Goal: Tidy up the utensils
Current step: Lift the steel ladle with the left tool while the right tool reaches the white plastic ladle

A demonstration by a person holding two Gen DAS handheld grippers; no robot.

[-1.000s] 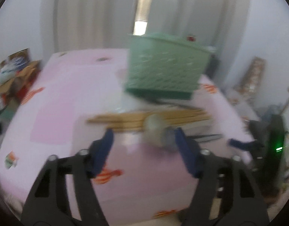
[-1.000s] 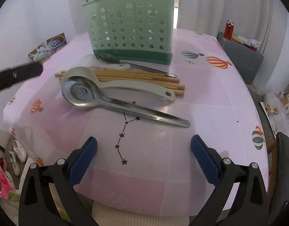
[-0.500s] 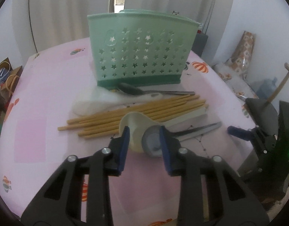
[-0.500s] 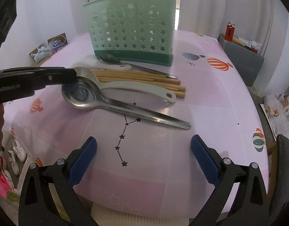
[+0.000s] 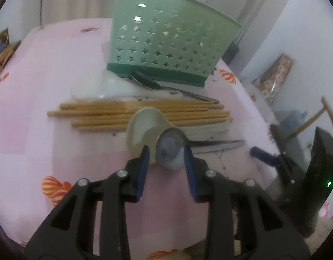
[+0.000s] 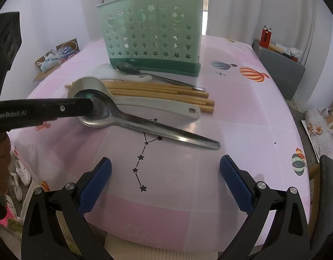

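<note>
A green star-punched utensil holder [image 5: 166,43] [image 6: 153,39] stands on the pink table. In front of it lie a small steel spoon [image 5: 144,81] [image 6: 127,68], a white scoop [image 5: 105,86], several wooden chopsticks [image 5: 101,114] [image 6: 162,91], a cream serving spoon [image 5: 142,127] [image 6: 162,106] and a large steel spoon [image 5: 169,151] [image 6: 166,130]. My left gripper [image 5: 166,153] is low over the steel spoon's bowl. Its narrowed jaws straddle the bowl, with a sliver of gap on the left side. My right gripper [image 6: 165,169] stands wide open over bare table near the front edge.
A grey cabinet [image 6: 279,65] with a red lighter stands at the back right. A cardboard box [image 6: 56,58] with small items sits off the table's left. Shoes [image 6: 21,173] lie on the floor. The table's front edge [image 6: 166,240] is close below my right gripper.
My left gripper narrowed its jaws and came down and forward from above the table, and it now straddles the steel spoon's bowl. The right gripper and the utensils have stayed put.
</note>
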